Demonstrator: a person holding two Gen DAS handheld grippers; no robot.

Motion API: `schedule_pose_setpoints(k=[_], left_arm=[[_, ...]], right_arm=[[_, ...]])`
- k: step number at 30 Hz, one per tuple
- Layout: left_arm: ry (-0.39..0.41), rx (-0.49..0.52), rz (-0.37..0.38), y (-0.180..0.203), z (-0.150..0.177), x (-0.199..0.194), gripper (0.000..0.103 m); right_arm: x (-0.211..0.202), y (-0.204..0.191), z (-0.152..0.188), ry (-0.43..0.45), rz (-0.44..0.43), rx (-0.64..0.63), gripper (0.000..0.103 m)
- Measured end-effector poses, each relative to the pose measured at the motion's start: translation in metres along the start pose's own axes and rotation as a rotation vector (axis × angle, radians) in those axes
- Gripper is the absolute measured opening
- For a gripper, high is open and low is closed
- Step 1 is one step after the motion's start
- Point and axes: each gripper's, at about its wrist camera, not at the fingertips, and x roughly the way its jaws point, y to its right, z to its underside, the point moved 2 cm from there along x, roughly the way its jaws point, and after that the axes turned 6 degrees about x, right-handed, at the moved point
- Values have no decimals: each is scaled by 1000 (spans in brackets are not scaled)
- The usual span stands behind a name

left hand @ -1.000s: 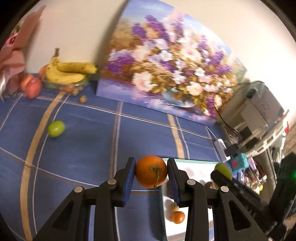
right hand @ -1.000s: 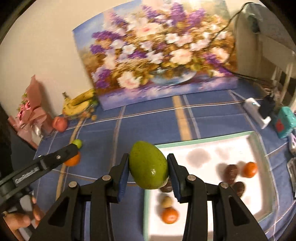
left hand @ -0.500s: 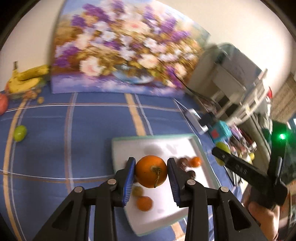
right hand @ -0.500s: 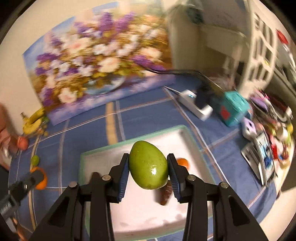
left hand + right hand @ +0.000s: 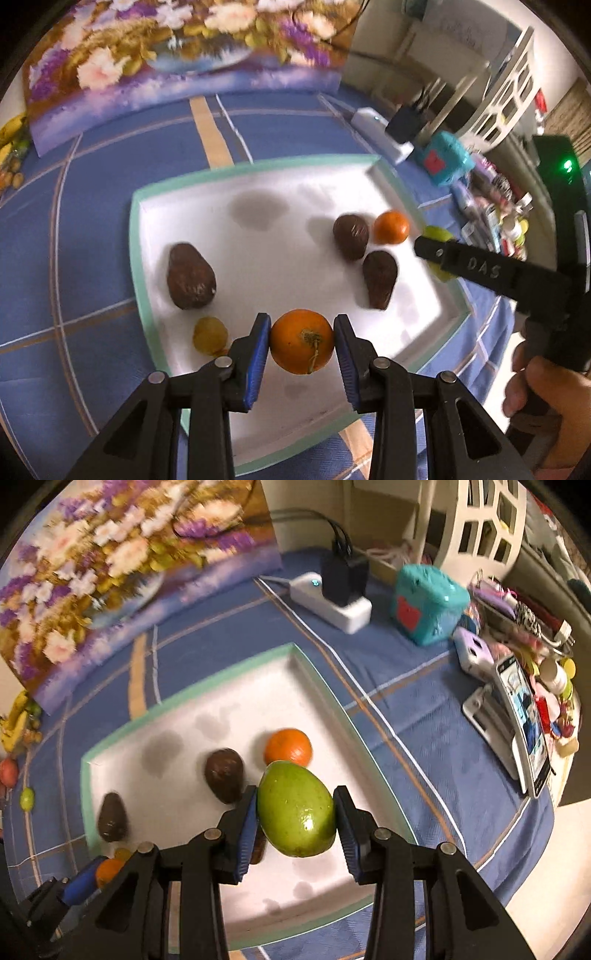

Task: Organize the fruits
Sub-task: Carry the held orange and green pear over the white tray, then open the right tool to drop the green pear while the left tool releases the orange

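My left gripper (image 5: 301,334) is shut on an orange (image 5: 301,345) and hangs over the near edge of the white tray with a teal rim (image 5: 255,166). On that tray lie three brown avocados (image 5: 190,277), a small orange (image 5: 391,227) and a yellowish little fruit (image 5: 210,336). My right gripper (image 5: 295,806) is shut on a green avocado (image 5: 295,808) above the tray's (image 5: 192,694) right half, just in front of a brown avocado (image 5: 224,775) and the small orange (image 5: 288,747). In the left wrist view one of the right gripper's fingers (image 5: 480,266) shows over the tray's right rim.
A flower painting (image 5: 129,561) leans at the back of the blue cloth. A power strip (image 5: 332,602), a teal box (image 5: 428,602) and a phone on a stand (image 5: 524,690) crowd the right. Bananas (image 5: 14,723) and a green fruit (image 5: 27,798) lie far left.
Both grippers have swung right and come down over the tray, each still gripping its fruit. The tray now fills both views and the bananas have slid to the left edge.
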Motion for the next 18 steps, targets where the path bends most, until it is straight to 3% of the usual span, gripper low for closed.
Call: schedule_pose_setpoints(k=[4, 18], left_arm=[[-33, 4, -19, 2, 4, 15, 37], [-73, 10, -50, 3, 6, 30, 38]], right_arm=[[15, 8, 3, -37, 49, 8, 42], [38, 14, 12, -109, 58, 16, 42]])
